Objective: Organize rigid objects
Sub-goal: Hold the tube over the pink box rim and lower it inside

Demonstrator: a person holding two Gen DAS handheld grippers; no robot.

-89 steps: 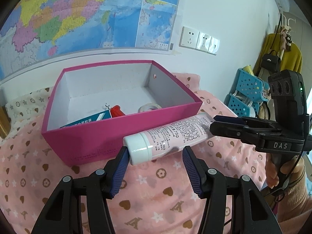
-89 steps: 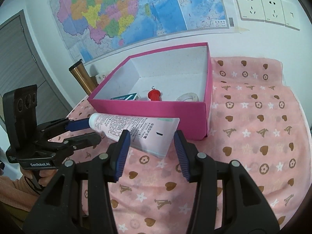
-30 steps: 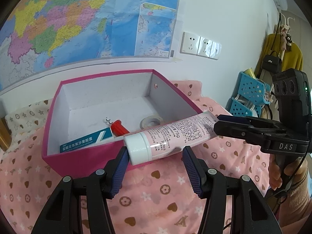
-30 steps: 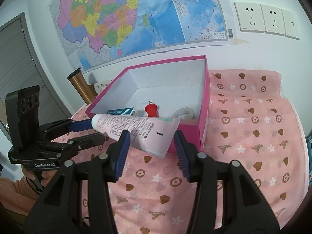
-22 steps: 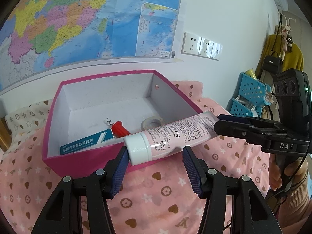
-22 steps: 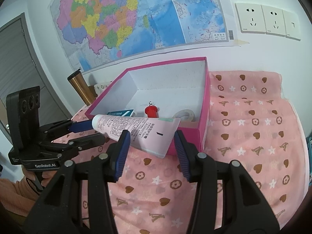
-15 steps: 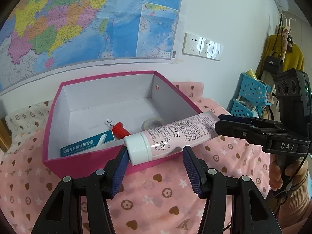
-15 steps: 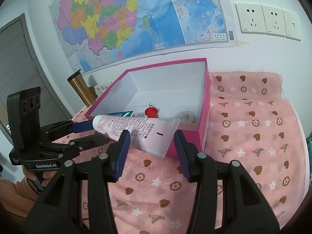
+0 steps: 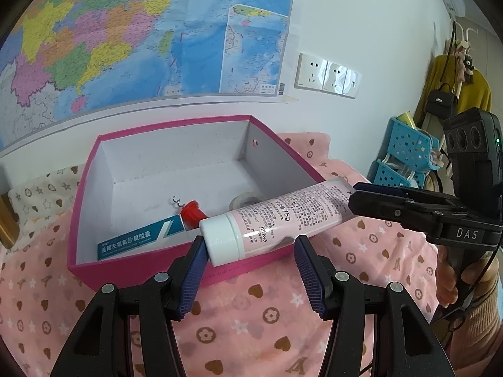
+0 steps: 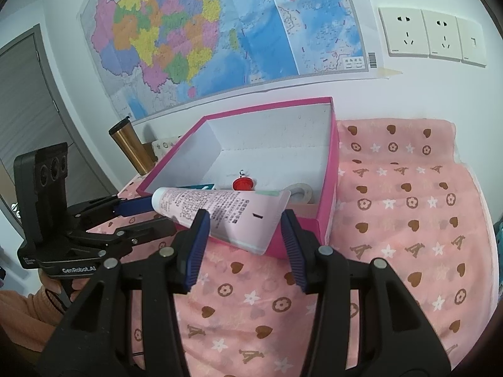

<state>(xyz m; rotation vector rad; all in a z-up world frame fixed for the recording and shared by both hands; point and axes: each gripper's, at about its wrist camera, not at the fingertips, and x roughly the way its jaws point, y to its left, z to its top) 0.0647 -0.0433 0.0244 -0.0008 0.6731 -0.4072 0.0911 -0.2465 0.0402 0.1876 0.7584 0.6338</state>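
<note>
A pale pink plastic tube [image 9: 283, 216] with white screw cap and dense print hangs clamped between left gripper [image 9: 250, 262] and right gripper [image 10: 242, 235].

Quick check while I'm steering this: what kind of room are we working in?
Probably a room in a home, maybe a bedroom or study. A wall map hangs beside wall sockets, a patterned pink cloth covers the work surface, and clothes and a bag hang on a rack at the right.
</note>
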